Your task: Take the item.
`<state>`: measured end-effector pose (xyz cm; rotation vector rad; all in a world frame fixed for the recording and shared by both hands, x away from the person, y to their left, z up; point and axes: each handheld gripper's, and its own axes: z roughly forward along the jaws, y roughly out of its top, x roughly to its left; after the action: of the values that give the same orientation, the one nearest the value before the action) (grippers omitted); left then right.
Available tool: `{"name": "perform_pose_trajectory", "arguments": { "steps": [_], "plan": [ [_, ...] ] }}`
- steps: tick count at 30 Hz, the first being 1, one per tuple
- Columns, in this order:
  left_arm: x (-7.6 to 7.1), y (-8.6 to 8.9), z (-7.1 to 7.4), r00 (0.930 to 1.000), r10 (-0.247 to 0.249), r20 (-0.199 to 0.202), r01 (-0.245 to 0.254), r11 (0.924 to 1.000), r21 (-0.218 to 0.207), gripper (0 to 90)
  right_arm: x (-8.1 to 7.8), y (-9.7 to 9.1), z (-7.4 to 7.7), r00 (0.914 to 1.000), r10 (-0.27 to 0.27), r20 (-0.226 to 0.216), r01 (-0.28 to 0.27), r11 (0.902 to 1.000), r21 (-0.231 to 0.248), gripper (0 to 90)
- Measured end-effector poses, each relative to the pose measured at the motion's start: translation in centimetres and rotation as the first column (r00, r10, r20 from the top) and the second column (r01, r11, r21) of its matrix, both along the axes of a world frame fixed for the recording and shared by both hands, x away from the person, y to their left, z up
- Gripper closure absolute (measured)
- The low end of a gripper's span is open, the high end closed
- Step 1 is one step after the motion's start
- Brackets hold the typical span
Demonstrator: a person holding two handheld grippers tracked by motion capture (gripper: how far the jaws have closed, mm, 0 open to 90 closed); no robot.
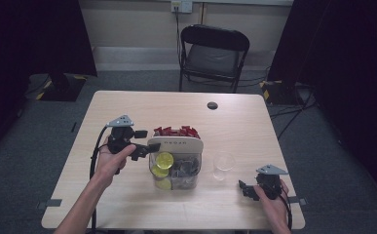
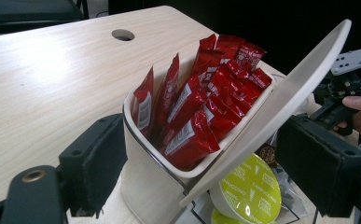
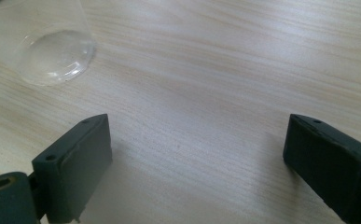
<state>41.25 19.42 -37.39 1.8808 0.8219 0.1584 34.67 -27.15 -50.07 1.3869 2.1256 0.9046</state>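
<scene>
Lid [image 2: 281, 98] half-hiding green capsules [image 2: 250, 189] beneath

One desk [image 1: 127, 112] carries one clear organizer box [image 1: 175, 165] with one white lid [image 2: 281, 98], tilted open. One clear plastic cup [image 1: 223, 164] stands beside it. Two handheld tools are in play: the left tool [image 1: 136, 144] and the right tool [image 1: 247, 187]. Three yellow-green coffee capsules [image 1: 164, 160] show through the box's clear wall. Red sachets [image 2: 192, 126] fill the upper tray, roughly a dozen, too tightly packed for an exact count. One black folding chair [image 1: 214, 53] stands behind the desk.
</scene>
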Motion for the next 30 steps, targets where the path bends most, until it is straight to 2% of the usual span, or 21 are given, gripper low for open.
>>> {"name": "perform_pose_trajectory", "arguments": {
  "steps": [4,6,7,10,12,16,19,22,23,26,27,30],
  "plan": [
    [0.4,0.1,-0.2,0.9999,0.009,-0.004,-0.009,0.9999,-0.014,16.4,0.0,-0.1,0.0,0.9999,0.015,-0.003,-0.015,0.9999,0.005,7.9],
    [0.6,0.2,-0.3,0.9999,0.015,-0.006,-0.015,0.9997,-0.017,16.4,-0.1,0.0,0.2,0.9997,0.025,-0.005,-0.025,0.9997,0.005,13.8],
    [0.6,0.2,-0.3,0.9998,0.018,-0.008,-0.018,0.9996,-0.02,16.4,-0.1,0.0,0.3,0.9995,0.032,0.004,-0.032,0.9994,0.011,17.0],
    [1.0,0.5,-0.5,0.9996,0.022,-0.016,-0.023,0.9995,-0.02,16.5,-0.3,0.2,0.7,0.9991,0.034,0.027,-0.035,0.9993,0.012,15.0],
    [1.1,0.8,-0.6,0.999,0.037,-0.026,-0.037,0.9991,-0.022,16.5,-0.6,0.1,1.2,0.998,0.037,0.052,-0.038,0.9987,0.034,15.2],
    [1.1,0.7,-0.5,0.999,0.04,-0.023,-0.04,0.9991,-0.017,15.9,-0.9,0.1,1.5,0.9971,0.064,0.04,-0.067,0.9956,0.066,18.2],
    [1.2,0.7,-0.6,0.9991,0.037,-0.021,-0.038,0.9991,-0.022,15.6,-1.1,0.4,1.9,0.9953,0.095,0.02,-0.097,0.9911,0.092,22.4],
    [1.2,0.6,-0.5,0.9991,0.037,-0.02,-0.038,0.9991,-0.019,15.5,-1.6,0.7,2.7,0.9938,0.107,0.028,-0.11,0.9868,0.119,24.4],
    [1.2,0.6,-0.6,0.9992,0.034,-0.019,-0.034,0.9992,-0.02,15.4,-1.9,0.9,3.2,0.9928,0.116,0.029,-0.119,0.9828,0.141,25.7],
    [1.2,0.5,-0.6,0.9991,0.034,-0.025,-0.035,0.9992,-0.022,15.4,-2.2,1.0,3.6,0.99,0.138,0.032,-0.141,0.9783,0.152,26.3],
    [1.2,0.4,-0.6,0.9991,0.033,-0.026,-0.033,0.9993,-0.019,15.5,-2.4,1.3,4.0,0.9875,0.155,0.033,-0.158,0.971,0.18,27.5],
    [1.2,0.4,-0.6,0.9991,0.033,-0.028,-0.033,0.9994,-0.011,15.5,-2.6,1.5,4.3,0.9837,0.176,0.039,-0.18,0.9653,0.19,29.0]
  ]
}}
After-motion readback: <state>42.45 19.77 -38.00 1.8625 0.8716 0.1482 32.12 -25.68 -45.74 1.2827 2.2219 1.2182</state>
